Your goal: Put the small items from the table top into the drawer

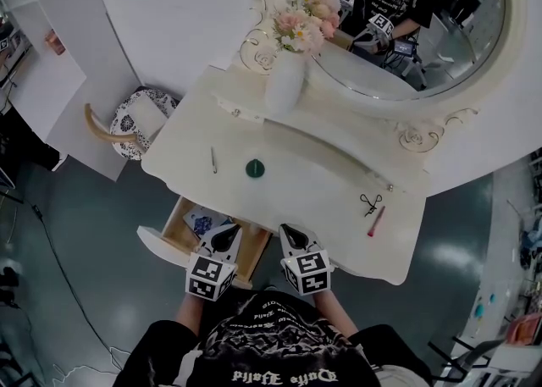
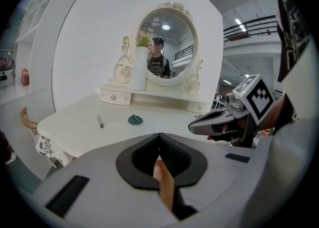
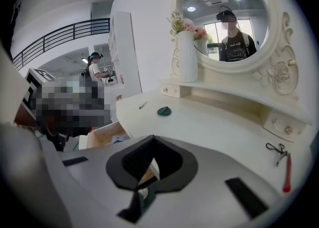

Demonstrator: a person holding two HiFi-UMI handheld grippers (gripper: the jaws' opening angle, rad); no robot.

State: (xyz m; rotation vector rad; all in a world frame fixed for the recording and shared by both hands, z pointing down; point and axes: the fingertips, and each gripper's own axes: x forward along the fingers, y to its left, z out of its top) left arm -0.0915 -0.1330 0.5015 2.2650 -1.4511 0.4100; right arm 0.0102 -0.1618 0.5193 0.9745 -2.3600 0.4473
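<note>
On the white dressing table (image 1: pixel 330 182) lie a thin metal stick (image 1: pixel 213 159), a green round piece (image 1: pixel 255 168), a black clip (image 1: pixel 370 202) and a red stick (image 1: pixel 376 221). The wooden drawer (image 1: pixel 180 223) stands pulled out below the table's front left, with a blue patterned item inside. My left gripper (image 1: pixel 227 233) hovers over the drawer, jaws together and empty. Beside it, my right gripper (image 1: pixel 292 231) sits at the table's front edge, shut with nothing held. The right gripper view shows the green piece (image 3: pixel 164 111), the clip (image 3: pixel 275 148) and the red stick (image 3: pixel 287 172).
A white vase of flowers (image 1: pixel 285 80) and a round mirror (image 1: pixel 406 21) stand at the back of the table. A stool with a patterned cushion (image 1: pixel 135 123) is to the left. Another person stands far off in the right gripper view.
</note>
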